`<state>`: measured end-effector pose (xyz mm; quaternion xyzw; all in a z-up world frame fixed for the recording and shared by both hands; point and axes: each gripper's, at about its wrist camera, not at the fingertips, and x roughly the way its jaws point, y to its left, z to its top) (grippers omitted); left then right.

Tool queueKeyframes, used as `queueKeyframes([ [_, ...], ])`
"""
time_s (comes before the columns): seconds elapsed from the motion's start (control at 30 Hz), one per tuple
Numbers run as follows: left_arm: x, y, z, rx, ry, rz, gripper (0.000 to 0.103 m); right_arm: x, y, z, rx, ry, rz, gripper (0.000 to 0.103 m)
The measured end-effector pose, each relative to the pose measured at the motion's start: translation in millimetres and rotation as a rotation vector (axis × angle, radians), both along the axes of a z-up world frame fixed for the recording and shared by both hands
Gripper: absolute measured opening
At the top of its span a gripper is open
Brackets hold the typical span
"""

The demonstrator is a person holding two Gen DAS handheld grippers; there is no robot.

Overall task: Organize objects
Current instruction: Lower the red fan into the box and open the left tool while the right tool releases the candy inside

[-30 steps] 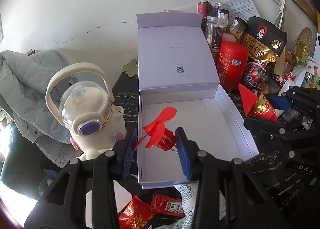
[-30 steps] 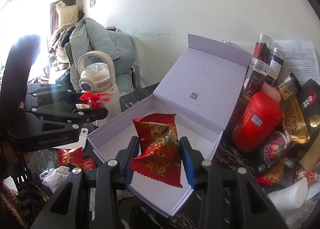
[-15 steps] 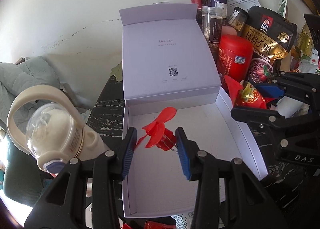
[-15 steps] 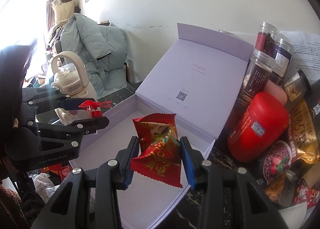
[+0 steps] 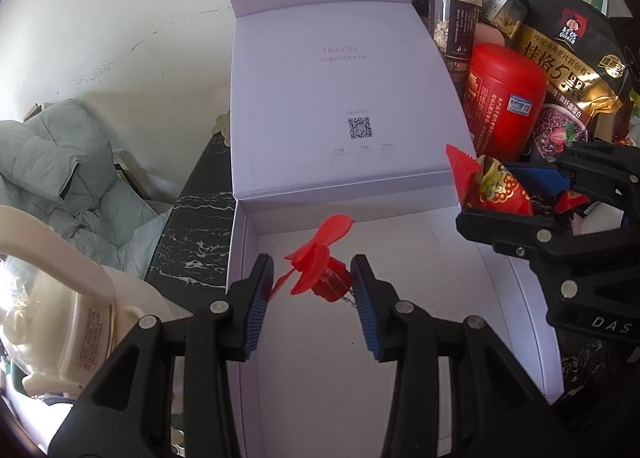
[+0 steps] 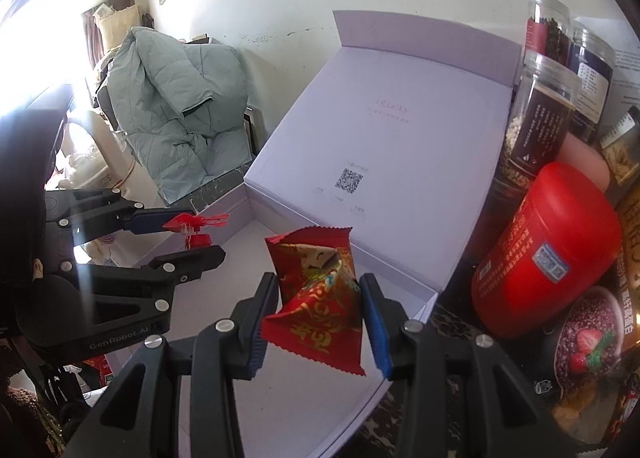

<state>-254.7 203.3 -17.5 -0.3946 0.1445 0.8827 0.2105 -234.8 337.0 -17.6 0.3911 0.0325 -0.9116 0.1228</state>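
An open pale lilac box (image 5: 532, 298) (image 6: 430, 292) sits on a dark marble top, its lid standing up at the back. My left gripper (image 5: 312, 282) (image 6: 192, 236) is shut on a small red fan (image 5: 320, 270) (image 6: 196, 224) with three blades, held above the box's near-left part. My right gripper (image 6: 318, 312) (image 5: 516, 198) is shut on a crinkled red snack packet (image 6: 320, 302) (image 5: 492, 186) with gold print, hanging over the box's right side. The box floor below both looks bare.
A red canister (image 5: 504, 102) (image 6: 544, 258), clear jars (image 5: 452, 18) (image 6: 540, 114) and a black-and-gold oat bag (image 5: 568, 62) crowd the box's right. A cream bottle with a loop handle (image 5: 52, 298) stands to its left. A grey-green padded jacket (image 6: 176, 106) lies behind.
Both grippers have moved forward and lower over the box with their objects still held. The box fills more of each view, and the cream bottle has slid off to the left.
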Motion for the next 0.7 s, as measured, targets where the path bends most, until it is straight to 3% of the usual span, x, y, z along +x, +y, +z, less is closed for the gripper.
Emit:
queueKeyframes([
  [0.47, -34, 17, -38, -0.054, -0.135, 0.034, 0.039, -22, 18, -35, -0.065, -0.097, -0.029, 0.042],
  [0.7, -37, 24, -40, -0.085, -0.145, 0.024, 0.039, -23, 14, -38, -0.04, -0.105, -0.028, 0.043],
])
